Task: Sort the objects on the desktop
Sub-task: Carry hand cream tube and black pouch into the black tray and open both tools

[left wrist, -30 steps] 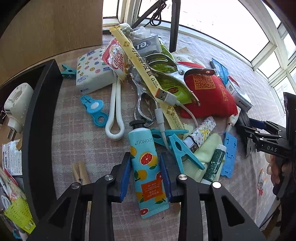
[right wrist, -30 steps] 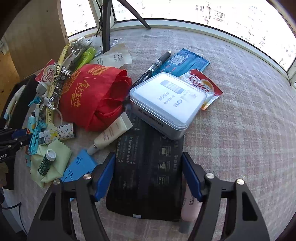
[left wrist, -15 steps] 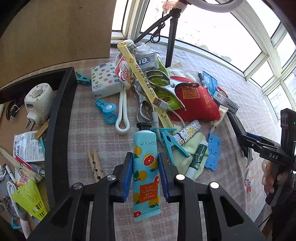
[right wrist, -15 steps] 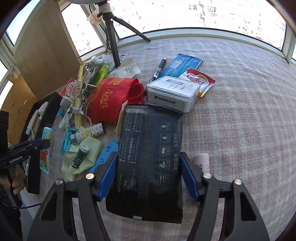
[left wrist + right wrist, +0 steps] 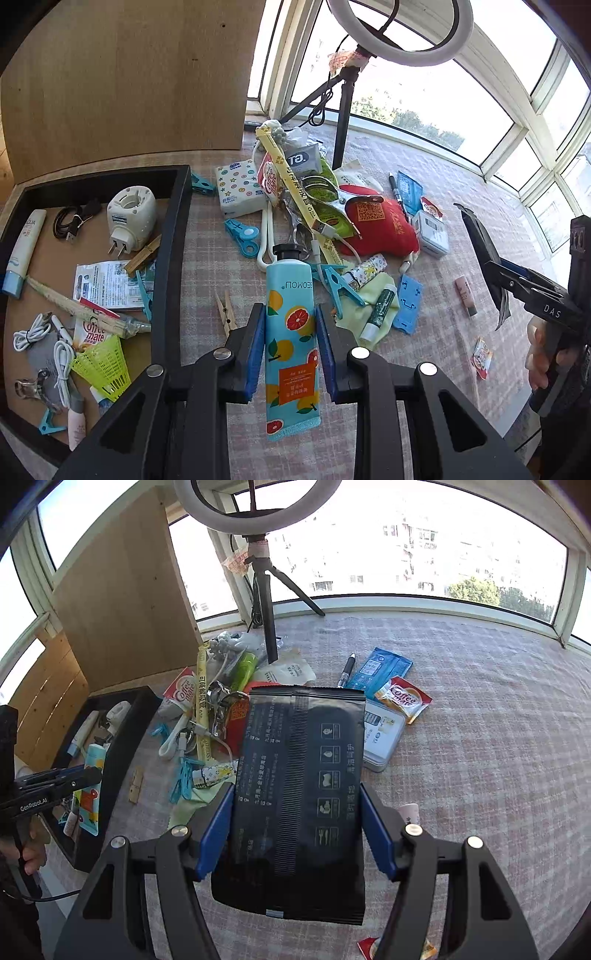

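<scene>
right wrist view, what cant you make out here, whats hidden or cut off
- Red pouch: mostly hidden behind the black packet held in the right tool.
- White tin: its left part is covered by the same packet.
- Pink tube: only the end shows behind the right finger.
- Red sachet: cut off by the bottom edge and the tool body.
- Tray contents: too small and foreshortened to identify.

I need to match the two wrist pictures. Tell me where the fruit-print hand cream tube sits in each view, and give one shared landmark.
Left wrist view: the hand cream tube is at lower centre, clamped between the left claw pads, cap pointing up the picture.
Right wrist view: the tube is at the far left edge, held in that claw, in front of the black tray.
Shared landmark: the red pouch in the pile.
</scene>
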Tool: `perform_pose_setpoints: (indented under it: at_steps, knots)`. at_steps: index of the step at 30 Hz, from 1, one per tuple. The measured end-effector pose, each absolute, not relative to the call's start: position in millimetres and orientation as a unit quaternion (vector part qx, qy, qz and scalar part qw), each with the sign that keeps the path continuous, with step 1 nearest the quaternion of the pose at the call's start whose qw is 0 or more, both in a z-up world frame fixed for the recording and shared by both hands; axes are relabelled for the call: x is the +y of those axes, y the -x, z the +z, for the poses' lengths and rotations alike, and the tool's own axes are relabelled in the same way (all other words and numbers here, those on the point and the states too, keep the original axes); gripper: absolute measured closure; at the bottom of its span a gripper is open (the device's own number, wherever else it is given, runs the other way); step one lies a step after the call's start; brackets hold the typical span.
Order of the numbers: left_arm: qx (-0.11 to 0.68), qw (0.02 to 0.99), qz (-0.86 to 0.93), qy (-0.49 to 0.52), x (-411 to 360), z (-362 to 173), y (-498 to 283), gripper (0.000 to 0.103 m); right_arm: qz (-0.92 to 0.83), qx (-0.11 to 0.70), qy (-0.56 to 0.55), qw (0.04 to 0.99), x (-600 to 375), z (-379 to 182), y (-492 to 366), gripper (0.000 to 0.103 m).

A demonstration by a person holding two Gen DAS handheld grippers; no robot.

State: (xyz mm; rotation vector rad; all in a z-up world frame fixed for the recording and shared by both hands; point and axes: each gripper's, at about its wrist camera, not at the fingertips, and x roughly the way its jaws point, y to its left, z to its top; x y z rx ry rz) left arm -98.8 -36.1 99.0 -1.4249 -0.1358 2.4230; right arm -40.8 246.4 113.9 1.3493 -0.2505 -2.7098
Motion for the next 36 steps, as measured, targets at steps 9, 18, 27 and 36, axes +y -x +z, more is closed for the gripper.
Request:
perform_pose_setpoints:
  at_steps: [9,18,27,36]
  knots:
    - [-0.059,0.118,0.874,0.467,-97.7,128.9,70.3,0.078,-0.904,-0.050,-0.407,0.119,158.6,146.4,36.1,0.039]
    - [-0.085,0.029,0.889,0.450,-201.7,138.4,42.4,0.078,-0.897,-0.015,-0.391,0.207,34.9,164.6,43.6,0.039]
    - [-0.105,-0.033,0.891,0.440,-281.7,134.2,26.4,0.078,-0.879,0.024,-0.394,0.268,-73.3,159.8,42.5,0.039]
    - [-0.125,-0.061,0.897,0.420,-312.3,134.9,31.9,0.056,-0.873,0.048,-0.395,0.284,-118.3,163.4,54.9,0.034]
